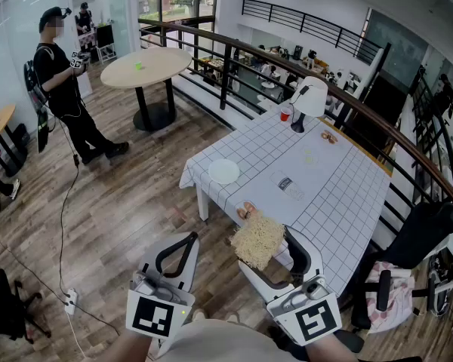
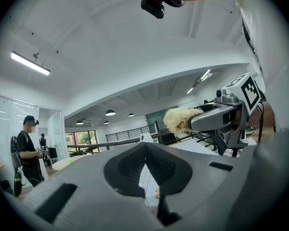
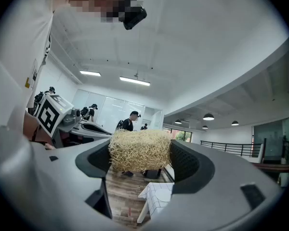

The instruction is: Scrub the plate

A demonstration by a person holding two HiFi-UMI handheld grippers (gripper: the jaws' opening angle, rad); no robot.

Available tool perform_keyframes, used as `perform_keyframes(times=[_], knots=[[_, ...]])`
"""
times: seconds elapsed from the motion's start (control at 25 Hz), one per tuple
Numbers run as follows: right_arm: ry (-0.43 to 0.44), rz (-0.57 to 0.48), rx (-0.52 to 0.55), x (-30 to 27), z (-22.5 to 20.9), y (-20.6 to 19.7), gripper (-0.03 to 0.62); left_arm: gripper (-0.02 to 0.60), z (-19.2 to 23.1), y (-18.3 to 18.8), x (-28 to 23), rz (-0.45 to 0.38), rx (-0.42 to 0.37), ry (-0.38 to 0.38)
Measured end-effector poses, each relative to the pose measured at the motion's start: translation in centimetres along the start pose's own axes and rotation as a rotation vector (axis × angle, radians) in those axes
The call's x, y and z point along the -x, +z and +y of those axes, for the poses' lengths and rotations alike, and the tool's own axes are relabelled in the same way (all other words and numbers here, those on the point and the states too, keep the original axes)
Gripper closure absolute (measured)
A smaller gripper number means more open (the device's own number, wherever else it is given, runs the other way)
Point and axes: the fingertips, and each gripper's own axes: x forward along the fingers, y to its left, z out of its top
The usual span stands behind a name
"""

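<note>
A white plate (image 1: 223, 171) lies near the left corner of the table with the checked cloth (image 1: 340, 194). My right gripper (image 1: 266, 237) is shut on a straw-coloured fibrous scrub pad (image 1: 257, 240), held level over the table's near edge, well short of the plate. In the right gripper view the scrub pad (image 3: 139, 150) fills the gap between both pads. My left gripper (image 1: 190, 240) hovers over the wooden floor left of the table, jaws shut with nothing in them. In the left gripper view its tips (image 2: 145, 147) meet, and the scrub pad (image 2: 181, 119) shows at the right.
A bottle (image 1: 287, 185) lies on the cloth past the plate, with a small orange thing (image 1: 244, 211) at the near edge. A white lamp (image 1: 309, 100) and red cup (image 1: 285, 115) stand at the far end. A person (image 1: 60, 81) stands left near a round table (image 1: 145, 66). A railing (image 1: 377, 127) runs behind.
</note>
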Motion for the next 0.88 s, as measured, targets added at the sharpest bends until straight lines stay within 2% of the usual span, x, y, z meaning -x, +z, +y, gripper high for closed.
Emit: perform_keyframes(times=[0.36, 0.88], knots=[[-0.012, -0.073, -0.012, 0.8, -1.2, 0.7, 0.226, 0.571, -0.9, -0.1, -0.9, 0.008, -0.003, -0.015], [-0.021, -0.007, 0.018, 3.0, -4.4, -2.0, 0.225, 0.571, -4.7, -0.5, -3.5, 0.049, -0.003, -0.053]])
